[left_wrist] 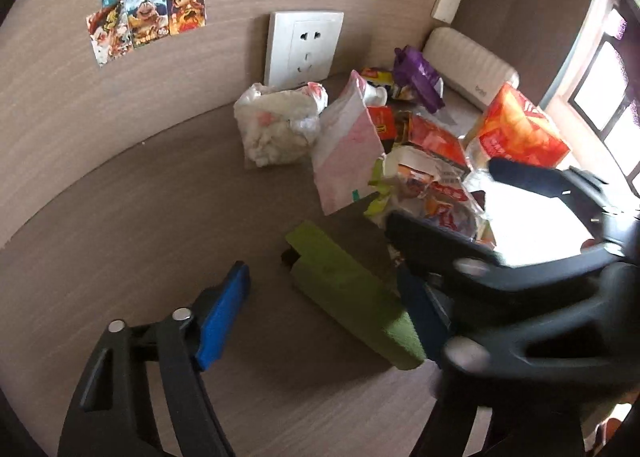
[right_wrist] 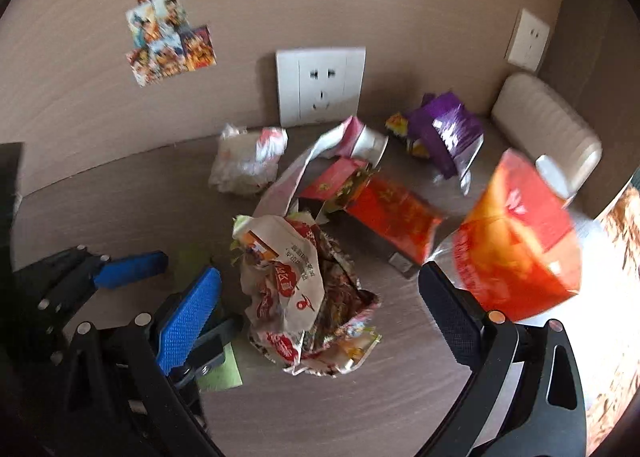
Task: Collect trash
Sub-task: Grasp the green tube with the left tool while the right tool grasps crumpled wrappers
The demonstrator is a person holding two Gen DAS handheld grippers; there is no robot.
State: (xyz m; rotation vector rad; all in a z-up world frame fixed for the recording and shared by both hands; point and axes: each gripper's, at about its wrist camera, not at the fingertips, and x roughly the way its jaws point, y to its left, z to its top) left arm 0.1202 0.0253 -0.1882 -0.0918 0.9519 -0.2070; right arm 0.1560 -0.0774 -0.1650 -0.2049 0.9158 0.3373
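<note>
Trash lies on a wooden table (left_wrist: 160,185). In the left wrist view my left gripper (left_wrist: 324,317) is open around a green sponge (left_wrist: 352,293) lying flat. The right gripper's black frame crosses the right side. In the right wrist view my right gripper (right_wrist: 320,305) is open around a crumpled snack wrapper pile (right_wrist: 304,293). Behind it lie a red packet (right_wrist: 392,213), a pink-white bag (left_wrist: 348,149), a purple wrapper (right_wrist: 444,137), a white plastic bag of tissue (left_wrist: 276,121) and an orange tissue pack (right_wrist: 520,237). The left gripper's blue fingers (right_wrist: 132,267) show at the left.
A white wall socket (left_wrist: 304,47) and cartoon stickers (left_wrist: 148,5) are on the back wall. A second socket (right_wrist: 528,39) sits on the right wall. A beige ribbed device (right_wrist: 548,133) lies in the back right corner. A bright window (left_wrist: 600,85) is at right.
</note>
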